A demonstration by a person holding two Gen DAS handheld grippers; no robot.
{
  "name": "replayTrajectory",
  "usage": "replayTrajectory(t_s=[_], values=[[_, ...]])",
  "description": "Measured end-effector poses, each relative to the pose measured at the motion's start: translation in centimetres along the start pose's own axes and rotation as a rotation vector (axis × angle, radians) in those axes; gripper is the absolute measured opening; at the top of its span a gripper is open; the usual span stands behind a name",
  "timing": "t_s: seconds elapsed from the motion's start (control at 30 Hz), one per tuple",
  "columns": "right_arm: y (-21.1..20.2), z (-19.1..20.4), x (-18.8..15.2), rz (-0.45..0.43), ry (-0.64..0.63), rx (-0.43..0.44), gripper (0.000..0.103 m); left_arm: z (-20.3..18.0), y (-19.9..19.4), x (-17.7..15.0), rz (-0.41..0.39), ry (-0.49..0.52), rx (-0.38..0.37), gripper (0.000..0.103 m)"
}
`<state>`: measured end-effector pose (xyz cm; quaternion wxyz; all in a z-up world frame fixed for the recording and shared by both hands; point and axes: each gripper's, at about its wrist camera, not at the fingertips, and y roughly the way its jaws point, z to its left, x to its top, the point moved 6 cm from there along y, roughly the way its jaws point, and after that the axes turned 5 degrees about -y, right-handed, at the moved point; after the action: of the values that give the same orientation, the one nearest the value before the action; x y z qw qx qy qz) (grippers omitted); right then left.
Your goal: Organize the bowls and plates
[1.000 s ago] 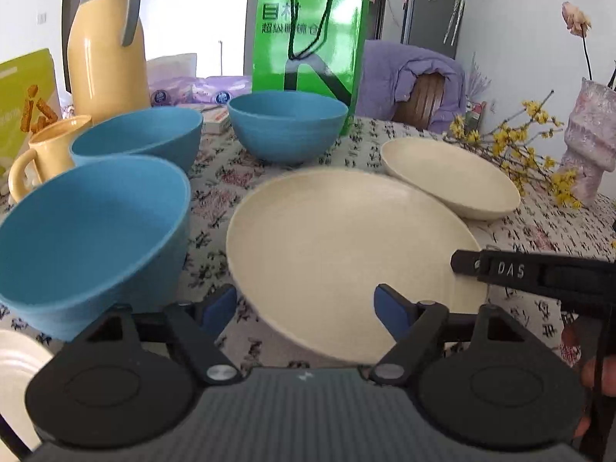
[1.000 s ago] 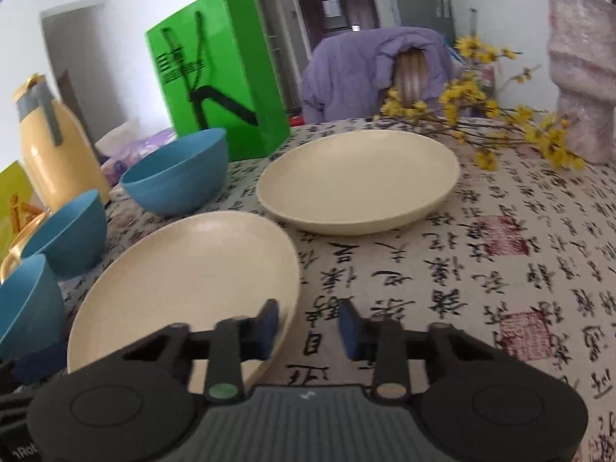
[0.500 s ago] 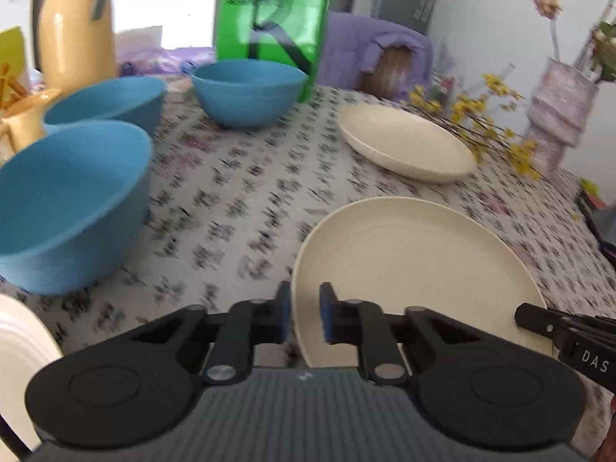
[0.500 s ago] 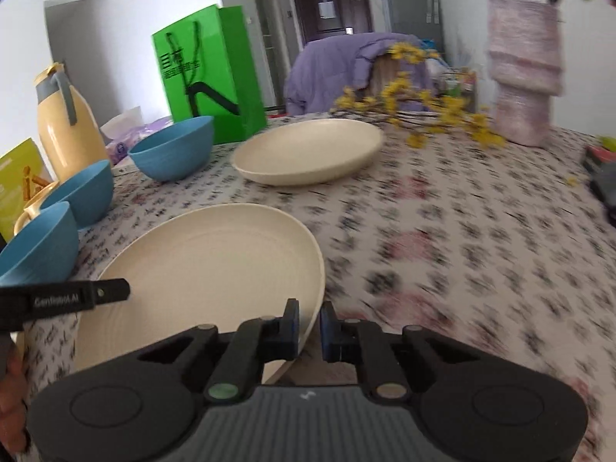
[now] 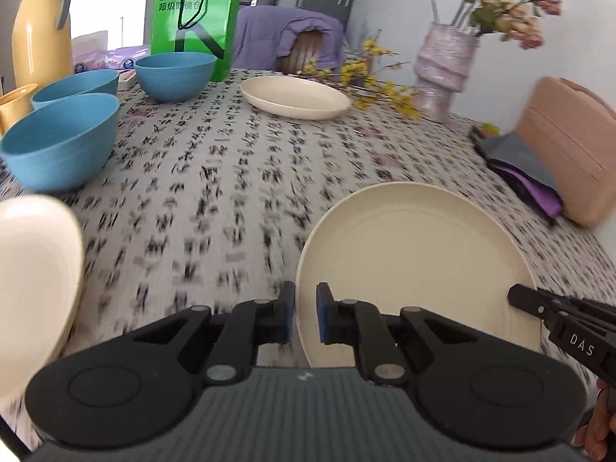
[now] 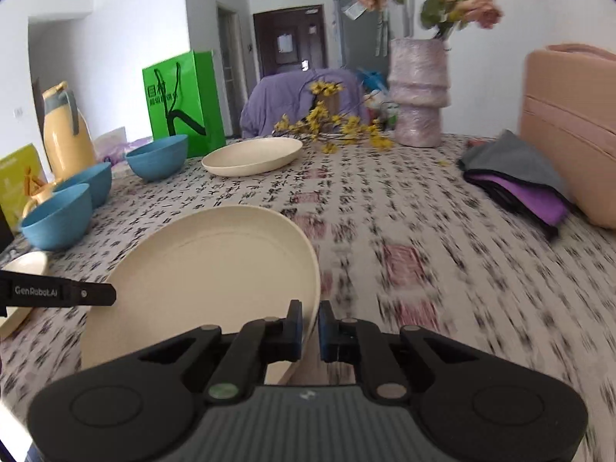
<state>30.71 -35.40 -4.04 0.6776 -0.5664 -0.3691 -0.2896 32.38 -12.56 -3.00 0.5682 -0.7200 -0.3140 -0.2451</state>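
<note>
Left wrist view is filled mostly by the surface (image 5: 238,161), draped in a cloth printed with black characters. Lower right of the frame, a cream plate (image 5: 419,265) takes up a wide area, and the left gripper (image 5: 306,317) has its fingers clamped on the plate's near left rim. At the right edge of the frame the other tool reaches the same plate's right rim. A pink cushion (image 5: 569,146) sits at the right edge, a green bag (image 5: 192,15) stands at the top left, and a yellow jug (image 5: 40,27) rises in the upper left corner. Three blue bowls (image 5: 61,138) cluster at the left, all upright. A second cream plate (image 5: 294,96) lies upper centre, well apart from the held one, near a lilac vase (image 5: 442,65). A third pale dish (image 5: 34,277) blurs at the left edge.

Right wrist view shows the held plate (image 6: 208,269) at lower left, its right rim pinched between the fingers of the right gripper (image 6: 310,325). The far plate (image 6: 252,156) sits mid-frame beside yellow blossoms (image 6: 331,127), with folded purple and grey cloths (image 6: 516,177) at the right.
</note>
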Motion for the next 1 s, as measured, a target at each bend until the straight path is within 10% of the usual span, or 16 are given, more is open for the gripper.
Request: replayTrajectory(t_s=[1.0], values=[[-1.9, 11.5, 1.7, -0.084, -0.126, 0.085, 0.009, 10.0, -9.1, -0.6, -0.157, -0.142, 0.056, 0.012]])
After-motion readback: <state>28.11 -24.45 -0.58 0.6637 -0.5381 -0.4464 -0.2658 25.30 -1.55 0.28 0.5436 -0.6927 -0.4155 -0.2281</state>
